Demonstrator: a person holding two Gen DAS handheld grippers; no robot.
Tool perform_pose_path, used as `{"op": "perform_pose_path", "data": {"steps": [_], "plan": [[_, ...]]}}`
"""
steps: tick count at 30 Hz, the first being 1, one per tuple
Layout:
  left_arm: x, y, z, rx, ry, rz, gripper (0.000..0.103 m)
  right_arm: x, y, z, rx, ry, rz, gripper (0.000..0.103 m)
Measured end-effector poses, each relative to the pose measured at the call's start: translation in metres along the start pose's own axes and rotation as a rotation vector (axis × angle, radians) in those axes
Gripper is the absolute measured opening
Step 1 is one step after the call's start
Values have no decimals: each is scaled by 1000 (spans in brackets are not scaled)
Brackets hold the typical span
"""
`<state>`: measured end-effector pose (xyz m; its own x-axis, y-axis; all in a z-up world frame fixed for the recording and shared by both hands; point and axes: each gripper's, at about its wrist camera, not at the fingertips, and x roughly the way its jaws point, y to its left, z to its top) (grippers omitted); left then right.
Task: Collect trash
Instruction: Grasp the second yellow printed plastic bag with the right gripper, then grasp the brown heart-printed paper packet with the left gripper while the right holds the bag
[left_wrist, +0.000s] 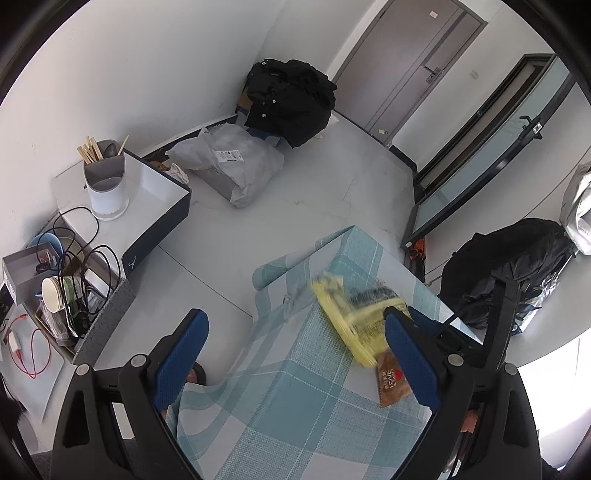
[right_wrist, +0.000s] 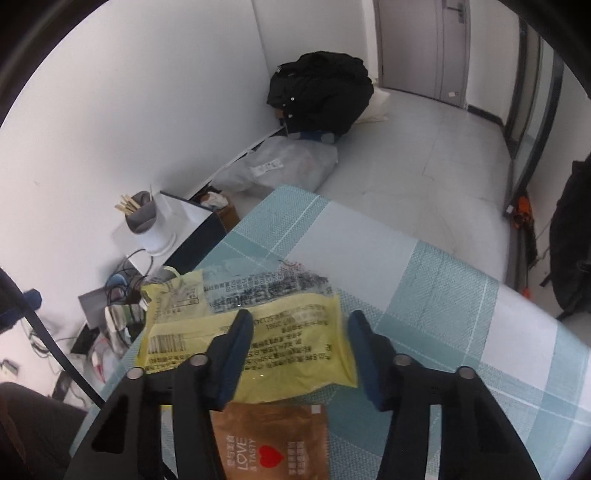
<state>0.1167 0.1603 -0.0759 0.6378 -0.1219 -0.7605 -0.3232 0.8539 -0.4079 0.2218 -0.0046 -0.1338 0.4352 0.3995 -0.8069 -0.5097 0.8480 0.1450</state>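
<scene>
A yellow and clear food wrapper (right_wrist: 255, 325) lies on the teal checked tablecloth (right_wrist: 443, 280). A brown "LOVE & TASTY" sachet (right_wrist: 273, 443) lies just in front of it. My right gripper (right_wrist: 301, 325) is open, its fingers low over the yellow wrapper, one on each side of its middle. In the left wrist view the yellow wrapper (left_wrist: 351, 314) looks blurred beside the brown sachet (left_wrist: 391, 380). My left gripper (left_wrist: 295, 332) is open and empty above the table's left edge, left of the wrapper.
A white box (left_wrist: 147, 199) with a chopstick holder (left_wrist: 105, 184) stands on the floor at left, beside a crate of cups and cables (left_wrist: 62, 291). A grey plastic bag (left_wrist: 229, 158) and a black coat (left_wrist: 291, 99) lie by the wall. A black backpack (left_wrist: 509, 266) stands at right.
</scene>
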Motion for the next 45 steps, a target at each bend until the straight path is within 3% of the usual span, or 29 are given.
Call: {"op": "perform_pose_path", "data": {"steps": [6,12,24,36,45], "plan": [[3,-2,-3,16,5,18,95,-3,-8,0,33,3,-1,22],[7,-4,-4,32,14,37,95,-17,-16,-1,84,-25,21,14],[15,-21,-11,94,17,73,95,-83,-65,-14,271,-151,37,11],[28,-51,-27,214,50,105,95,-166,-112,-84,365,-249,-70,11],[50,-70,-40,264,177,61,95,-186,-130,-147,419,-242,-136,11]]}}
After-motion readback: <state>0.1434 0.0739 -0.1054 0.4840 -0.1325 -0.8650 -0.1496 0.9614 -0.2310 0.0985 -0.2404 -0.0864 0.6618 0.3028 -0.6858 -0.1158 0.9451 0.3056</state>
